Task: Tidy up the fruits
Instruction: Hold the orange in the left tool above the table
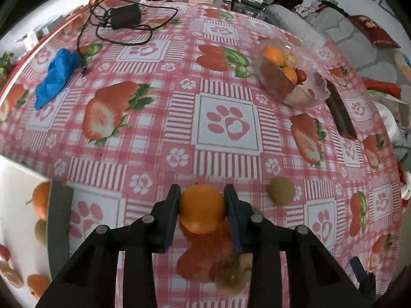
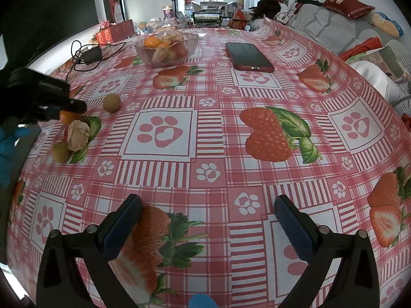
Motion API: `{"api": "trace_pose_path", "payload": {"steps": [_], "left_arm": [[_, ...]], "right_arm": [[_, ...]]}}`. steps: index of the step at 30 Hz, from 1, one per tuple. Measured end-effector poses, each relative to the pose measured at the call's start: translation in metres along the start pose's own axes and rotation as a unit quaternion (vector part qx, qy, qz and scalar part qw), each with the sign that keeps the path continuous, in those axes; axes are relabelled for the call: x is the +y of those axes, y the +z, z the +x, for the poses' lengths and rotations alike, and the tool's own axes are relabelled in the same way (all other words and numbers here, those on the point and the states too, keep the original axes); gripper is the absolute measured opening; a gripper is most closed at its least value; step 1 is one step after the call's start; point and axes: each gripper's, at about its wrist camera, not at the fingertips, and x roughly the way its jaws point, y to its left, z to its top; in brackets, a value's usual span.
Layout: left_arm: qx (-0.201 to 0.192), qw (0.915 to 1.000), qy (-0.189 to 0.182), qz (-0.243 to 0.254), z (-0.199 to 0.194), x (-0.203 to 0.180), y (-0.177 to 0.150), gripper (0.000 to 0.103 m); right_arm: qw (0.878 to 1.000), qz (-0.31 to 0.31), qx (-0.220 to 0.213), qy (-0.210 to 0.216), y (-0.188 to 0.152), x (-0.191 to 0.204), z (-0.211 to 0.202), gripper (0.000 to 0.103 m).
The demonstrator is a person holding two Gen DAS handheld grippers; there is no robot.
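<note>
My left gripper [image 1: 202,200] is shut on a small orange [image 1: 202,208] just above the pink strawberry tablecloth. A green-brown kiwi-like fruit [image 1: 281,190] lies to its right, and a blurred husked fruit [image 1: 231,274] lies beneath the fingers. A clear glass bowl [image 1: 312,87] with oranges and red fruits stands at the far right. In the right wrist view my right gripper [image 2: 208,220] is open and empty over the cloth. There the left gripper [image 2: 65,109] holds the orange [image 2: 67,116] at the left, beside a husked fruit [image 2: 78,134] and two green fruits [image 2: 61,151] [image 2: 111,102]. The bowl [image 2: 166,48] stands far back.
A red-cased phone [image 2: 248,56] lies right of the bowl. A black charger with cable [image 1: 125,15] and a blue cloth [image 1: 56,77] lie at the far left. A fruit-printed white box [image 1: 23,231] is at my near left. A sofa with cushions [image 2: 346,25] borders the table's right edge.
</note>
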Motion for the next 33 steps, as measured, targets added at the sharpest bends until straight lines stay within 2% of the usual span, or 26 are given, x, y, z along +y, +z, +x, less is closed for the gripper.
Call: {"api": "trace_pose_path", "payload": {"steps": [8, 12, 16, 25, 33], "left_arm": [[-0.035, 0.9987, 0.008, 0.037, -0.041, 0.014, -0.053, 0.038], [-0.047, 0.9956, 0.043, 0.069, -0.054, 0.017, -0.096, 0.038], [-0.048, 0.9933, 0.067, 0.082, -0.05, 0.019, -0.12, 0.038], [-0.115, 0.9823, 0.102, 0.107, -0.052, 0.011, -0.139, 0.038], [-0.115, 0.9831, 0.102, 0.1, -0.052, 0.011, -0.139, 0.038]], "right_arm": [[1.0, 0.0, 0.0, -0.001, 0.0, 0.0, 0.0, 0.103], [1.0, 0.0, 0.0, -0.001, 0.0, 0.0, 0.0, 0.103], [1.0, 0.0, 0.0, -0.003, 0.0, 0.0, 0.0, 0.103], [1.0, 0.0, -0.001, -0.003, 0.0, 0.001, 0.0, 0.103], [1.0, -0.001, -0.001, -0.003, 0.0, 0.001, 0.0, 0.103]]}}
